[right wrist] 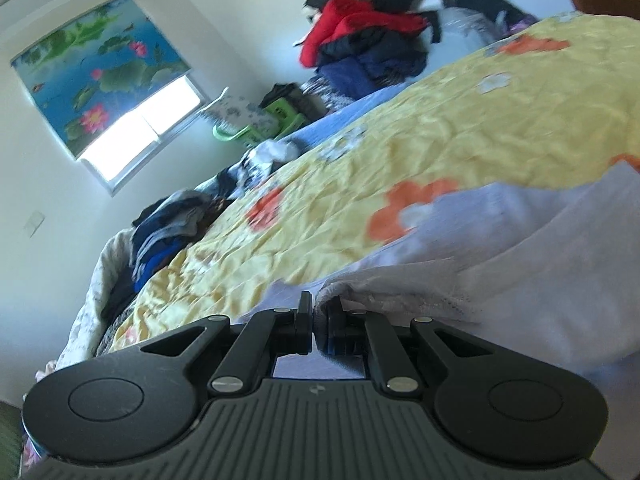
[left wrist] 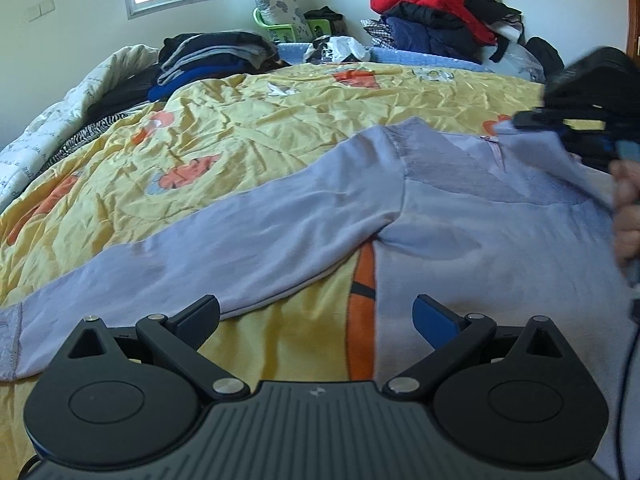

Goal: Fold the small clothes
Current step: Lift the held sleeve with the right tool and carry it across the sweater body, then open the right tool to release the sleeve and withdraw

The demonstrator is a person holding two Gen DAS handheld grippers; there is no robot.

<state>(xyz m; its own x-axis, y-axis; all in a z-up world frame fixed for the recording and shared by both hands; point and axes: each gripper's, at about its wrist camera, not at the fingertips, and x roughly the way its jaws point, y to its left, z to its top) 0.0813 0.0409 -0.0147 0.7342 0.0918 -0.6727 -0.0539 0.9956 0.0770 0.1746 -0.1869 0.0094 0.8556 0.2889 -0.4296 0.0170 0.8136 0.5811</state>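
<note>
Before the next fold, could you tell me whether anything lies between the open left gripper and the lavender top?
Nothing visible does. The left gripper hangs open just above the lavender top, with only bare yellow bedspread nearby; the right gripper already pinches its edge.

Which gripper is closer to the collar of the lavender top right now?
Right. The right gripper is shut on the lavender top beside the collar. The left gripper is open, hovering near the armpit, farther from it.

Right gripper (left wrist: 576, 120) blurred, cut off at frame edge. Lilac top (left wrist: 460, 220) runs off frame right; hand (left wrist: 628, 216) partly cropped.
</note>
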